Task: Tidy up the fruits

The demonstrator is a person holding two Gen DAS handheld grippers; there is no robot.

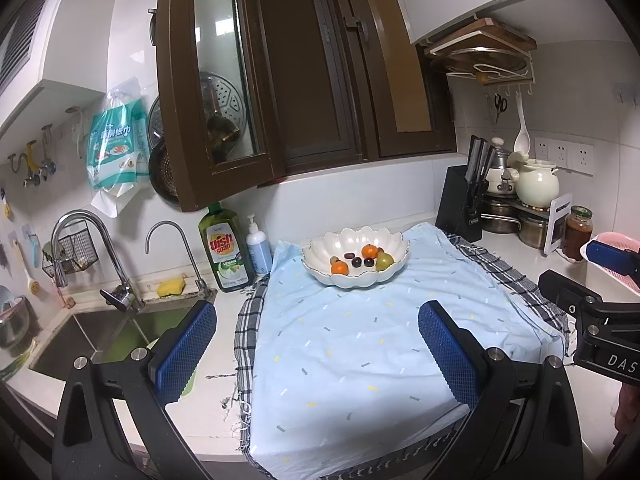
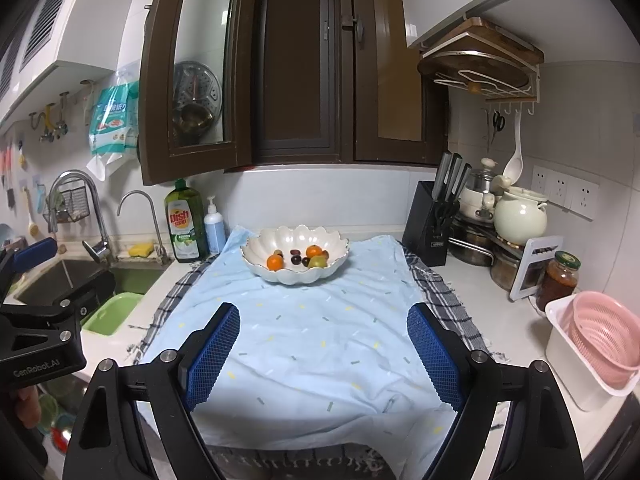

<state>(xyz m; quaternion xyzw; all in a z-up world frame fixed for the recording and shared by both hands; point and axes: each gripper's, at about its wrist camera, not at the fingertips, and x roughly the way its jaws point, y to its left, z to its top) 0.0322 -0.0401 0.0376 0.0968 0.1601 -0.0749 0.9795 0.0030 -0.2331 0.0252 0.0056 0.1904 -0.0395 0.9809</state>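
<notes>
A white scalloped bowl (image 1: 394, 242) stands at the far end of a light blue cloth (image 1: 344, 352). It holds two oranges (image 1: 369, 251), a green fruit (image 1: 384, 261) and several dark grapes (image 1: 356, 261). My left gripper (image 1: 316, 344) is open and empty, held above the near part of the cloth. In the right wrist view the bowl (image 2: 260, 244) with the fruit (image 2: 275, 262) sits ahead, and my right gripper (image 2: 324, 346) is open and empty over the cloth (image 2: 320, 344). Each gripper shows at the edge of the other's view.
A sink (image 1: 96, 336) with taps and a dish soap bottle (image 1: 226, 248) lie left. A knife block (image 2: 434, 220), pots, a jar (image 2: 558, 276) and a pink colander in a white tub (image 2: 596, 340) stand right. A green basin (image 2: 112, 314) sits by the sink.
</notes>
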